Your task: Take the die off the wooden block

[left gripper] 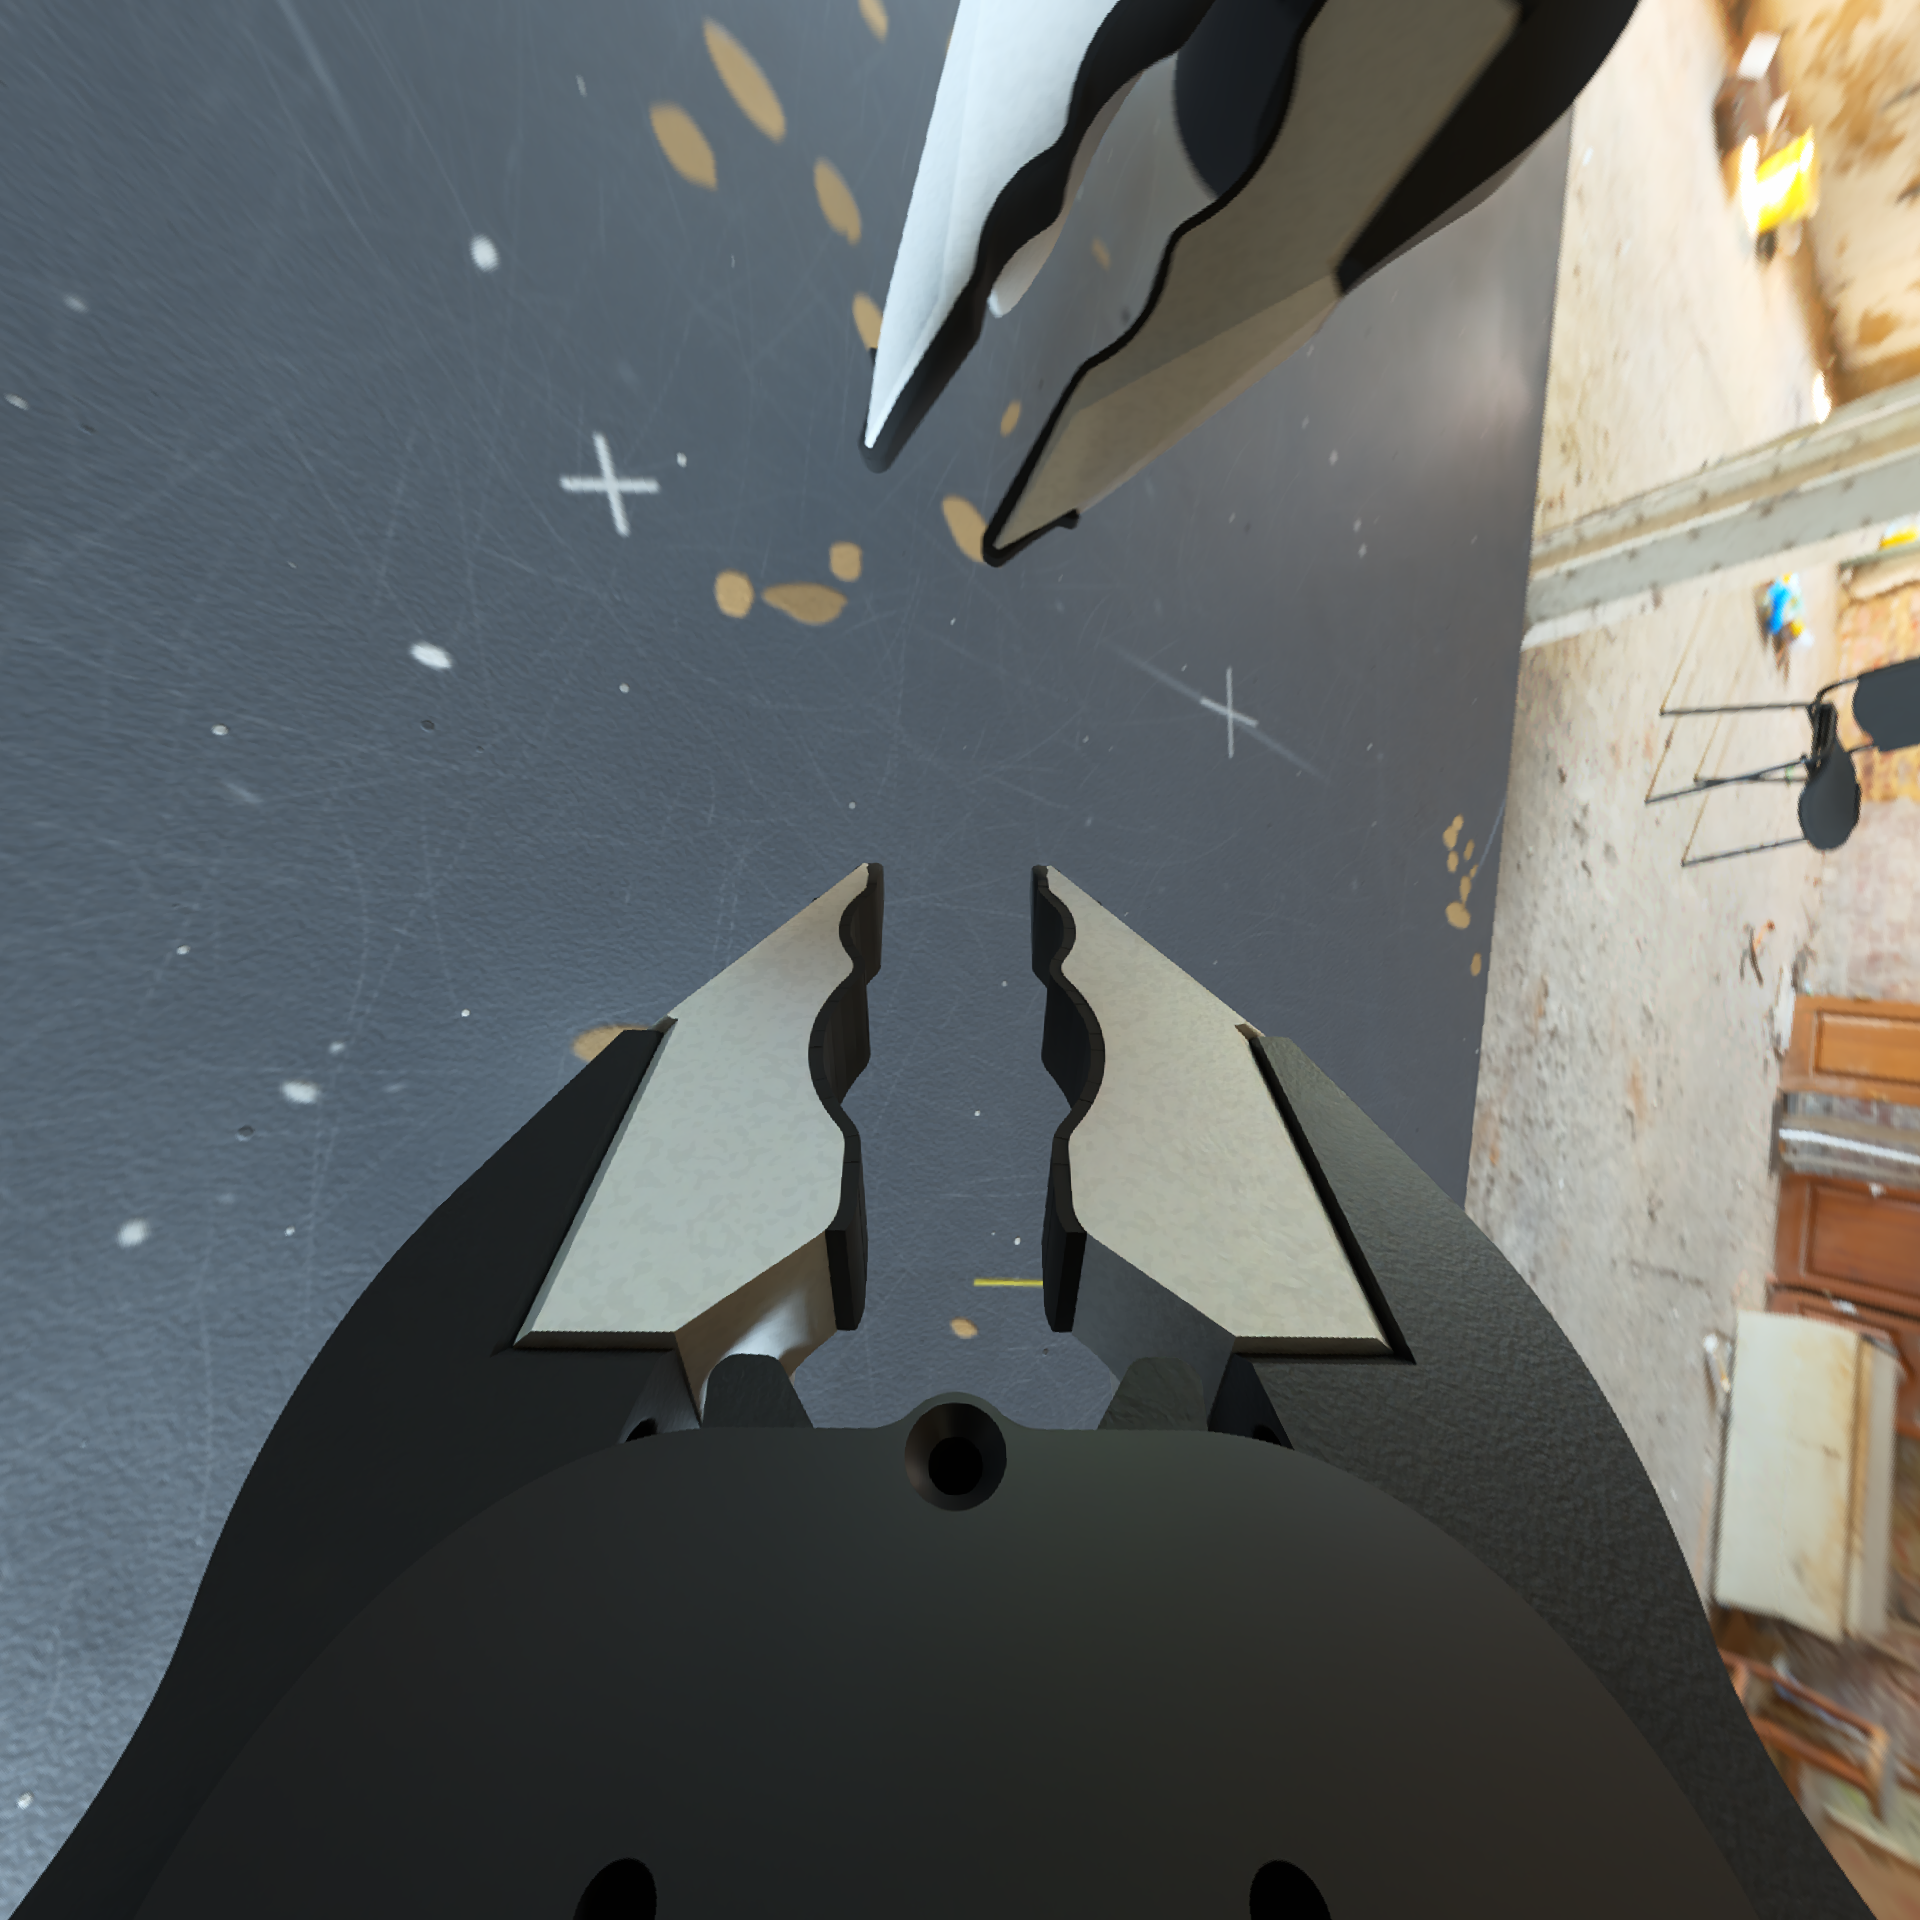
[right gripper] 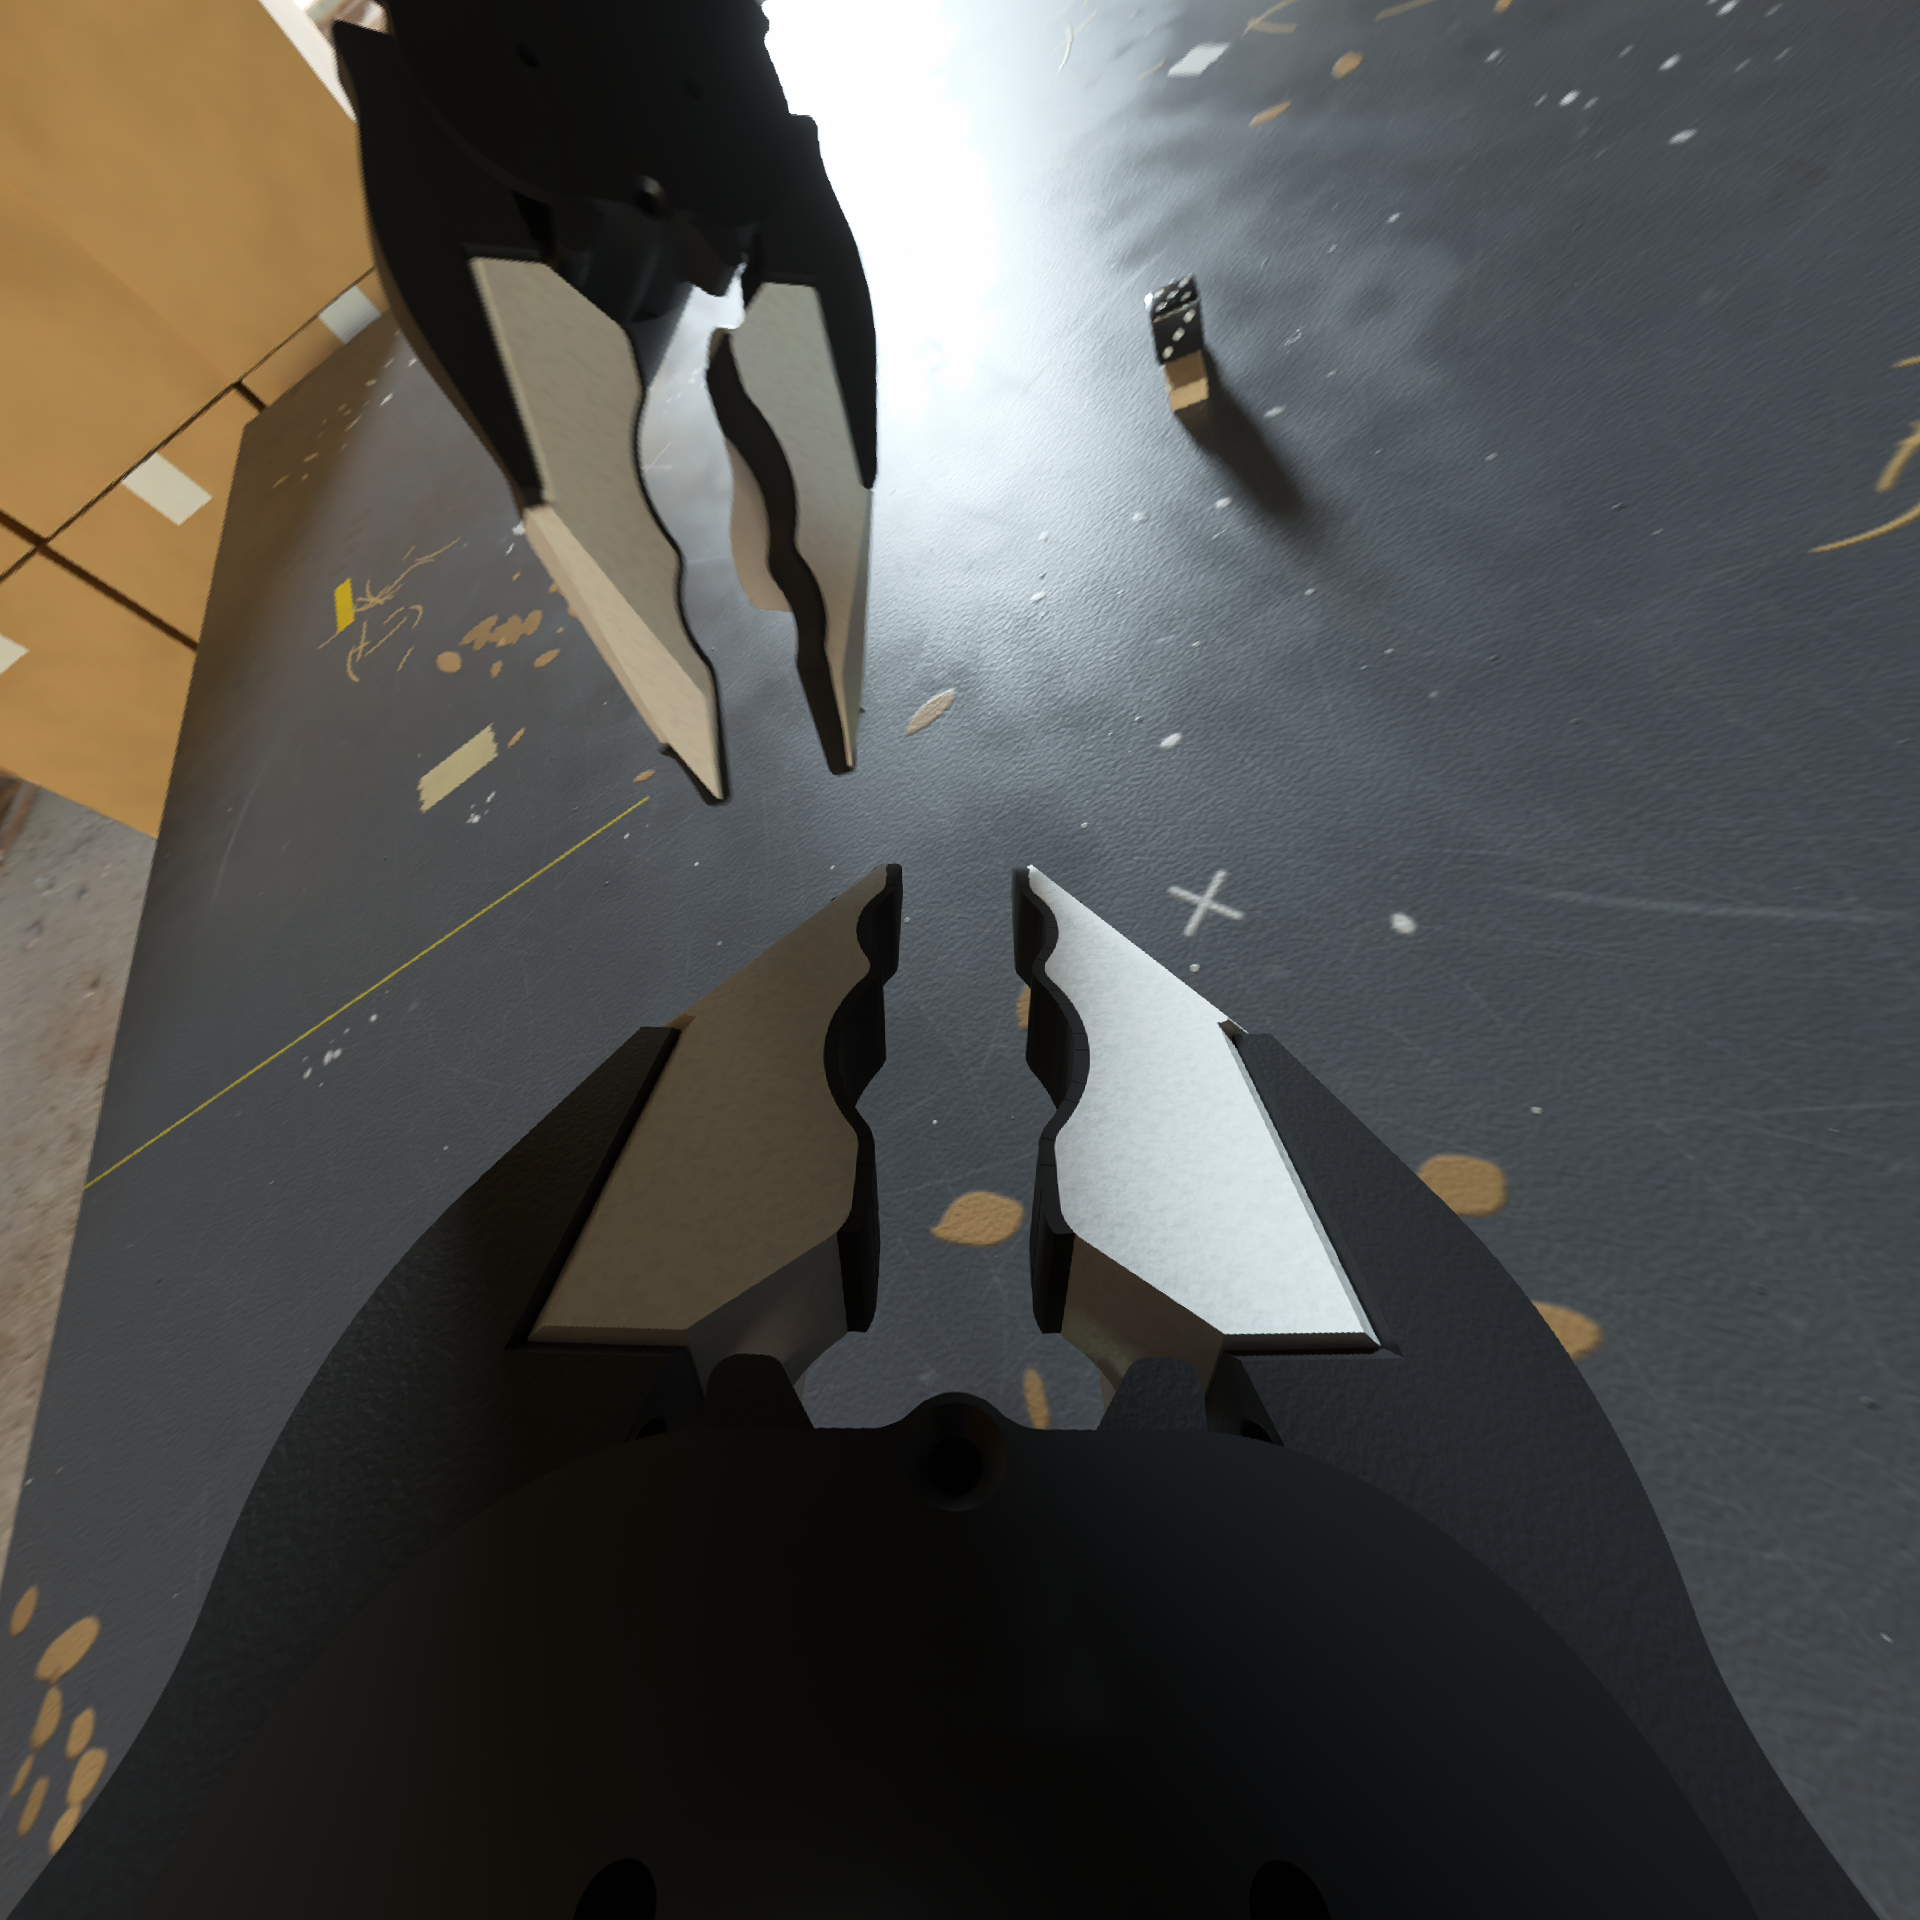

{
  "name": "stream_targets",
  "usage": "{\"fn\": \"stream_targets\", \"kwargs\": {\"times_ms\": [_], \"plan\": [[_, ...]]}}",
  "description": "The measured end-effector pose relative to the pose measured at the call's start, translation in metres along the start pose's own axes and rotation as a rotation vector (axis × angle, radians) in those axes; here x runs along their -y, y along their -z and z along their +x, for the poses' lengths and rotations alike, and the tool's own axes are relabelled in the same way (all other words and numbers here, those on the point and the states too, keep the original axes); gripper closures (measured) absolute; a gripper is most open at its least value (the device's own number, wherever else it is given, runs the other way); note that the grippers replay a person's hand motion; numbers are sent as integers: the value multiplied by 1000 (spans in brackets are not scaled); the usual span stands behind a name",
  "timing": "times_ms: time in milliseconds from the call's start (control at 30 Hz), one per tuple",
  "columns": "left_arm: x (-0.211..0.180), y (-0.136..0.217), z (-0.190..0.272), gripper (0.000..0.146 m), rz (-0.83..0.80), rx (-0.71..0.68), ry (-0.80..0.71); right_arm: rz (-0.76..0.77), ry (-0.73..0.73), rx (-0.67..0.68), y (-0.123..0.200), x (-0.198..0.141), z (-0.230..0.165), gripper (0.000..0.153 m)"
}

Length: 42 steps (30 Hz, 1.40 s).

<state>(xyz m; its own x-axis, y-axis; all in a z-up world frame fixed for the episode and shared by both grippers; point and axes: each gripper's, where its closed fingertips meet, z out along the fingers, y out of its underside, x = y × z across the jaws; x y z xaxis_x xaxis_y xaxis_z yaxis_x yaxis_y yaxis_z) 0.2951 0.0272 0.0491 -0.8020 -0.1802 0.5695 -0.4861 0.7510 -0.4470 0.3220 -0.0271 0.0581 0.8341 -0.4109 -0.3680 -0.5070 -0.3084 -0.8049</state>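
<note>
In the right wrist view a small black die (right gripper: 1174, 317) with white pips sits on top of a small wooden block (right gripper: 1188, 390), far ahead and to the right on the dark table (right gripper: 1455, 727). My right gripper (right gripper: 958, 873) is open and empty, well short of them. My left gripper (left gripper: 958, 871) is open and empty above bare table. Each gripper shows in the other's view: the left one (right gripper: 779, 784) hangs at upper left, the right one (left gripper: 935, 509) at the top. The die and block do not show in the left wrist view.
The dark table surface (left gripper: 416, 727) is scuffed, with tan paint spots and white cross marks (left gripper: 611, 483). Its edge runs down the right of the left wrist view, floor beyond. Cardboard boxes (right gripper: 135, 312) stand past the table's left edge in the right wrist view.
</note>
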Motion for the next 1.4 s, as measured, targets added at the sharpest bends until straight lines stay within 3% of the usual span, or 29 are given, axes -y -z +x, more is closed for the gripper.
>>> {"fn": "stream_targets", "kwargs": {"times_ms": [200, 400, 567, 667, 1000, 1400], "plan": [[12, 41, 14, 113, 247, 37, 2, 89, 51, -95, 13, 11, 12, 128], [3, 82, 16, 109, 458, 206, 12, 164, 101, -208, 22, 20, 24, 119], [-22, 106, -23, 102, 559, 584, -11, 197, 126, -289, 29, 23, 33, 103], [-28, 116, -33, 109, 673, 757, -82, 222, 139, -311, 32, 26, 33, 98], [-18, 105, -14, 106, 858, 766, -301, 197, 169, -375, 38, 29, 35, 98], [-22, 78, -3, 102, 762, 684, -393, 242, 117, -432, 59, 36, 52, 94]]}}
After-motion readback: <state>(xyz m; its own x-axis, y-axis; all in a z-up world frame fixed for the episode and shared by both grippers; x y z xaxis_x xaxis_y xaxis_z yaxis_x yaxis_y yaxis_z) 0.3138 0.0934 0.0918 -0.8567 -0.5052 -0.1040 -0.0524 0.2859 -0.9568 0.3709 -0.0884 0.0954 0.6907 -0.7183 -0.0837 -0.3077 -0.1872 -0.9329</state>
